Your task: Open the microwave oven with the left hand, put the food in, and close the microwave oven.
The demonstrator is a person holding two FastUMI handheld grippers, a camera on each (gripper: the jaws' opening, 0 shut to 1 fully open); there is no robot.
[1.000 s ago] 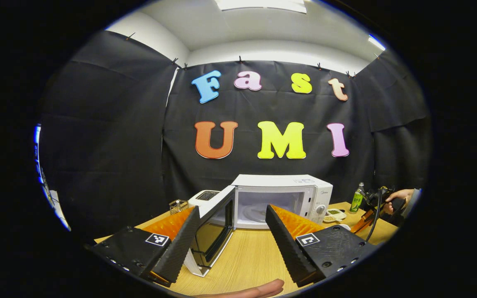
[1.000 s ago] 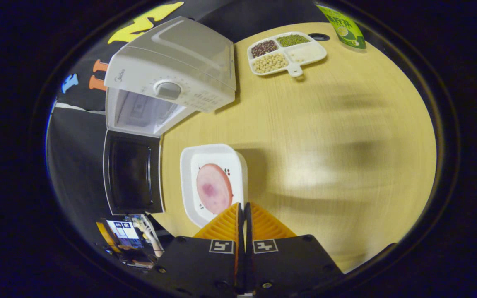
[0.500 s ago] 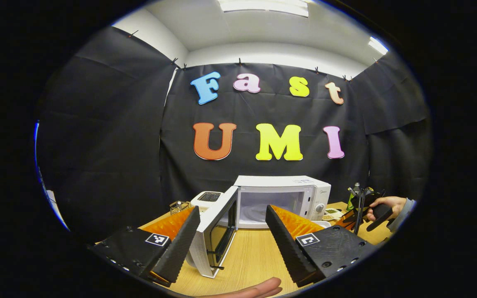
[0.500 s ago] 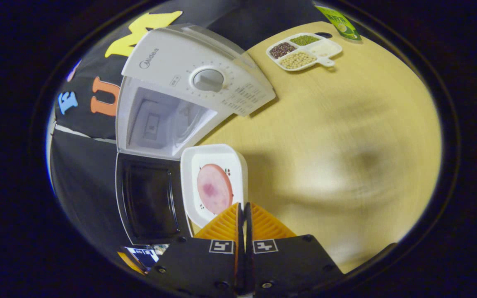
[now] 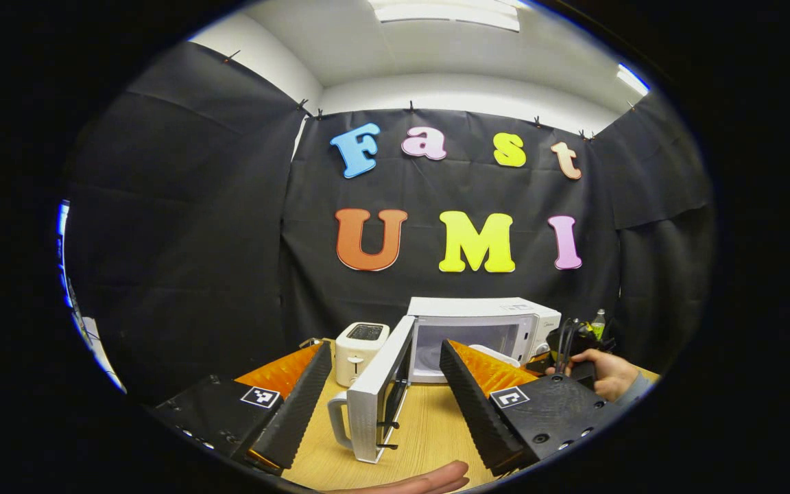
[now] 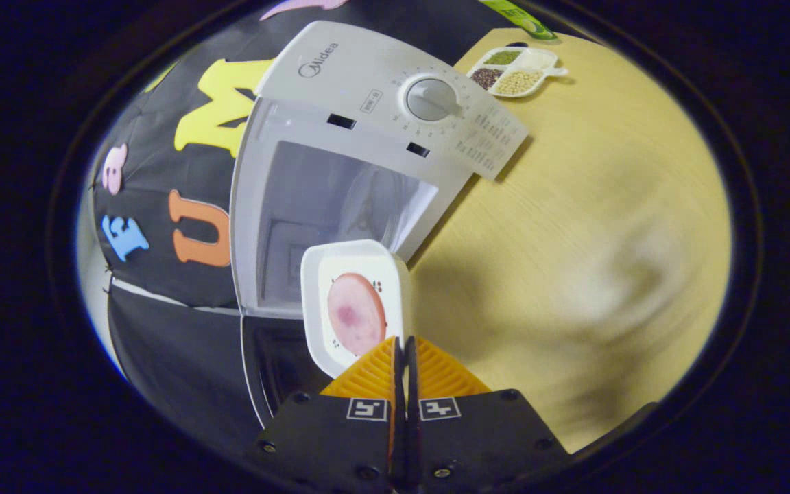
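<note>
The left gripper (image 5: 385,374) is held level with its jaws spread wide. The right gripper (image 6: 403,353) has its jaws pressed together, a hand (image 5: 606,370) gripping its handle.

Toaster (image 5: 361,350) left of microwave (image 5: 484,322), plate (image 6: 354,302) before its opening.

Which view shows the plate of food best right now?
Right gripper view: the plate sits close, with the round pink slice on it, held at its near edge by the right gripper in front of the open microwave. In the left gripper view just a white sliver peeks past a finger.
</note>
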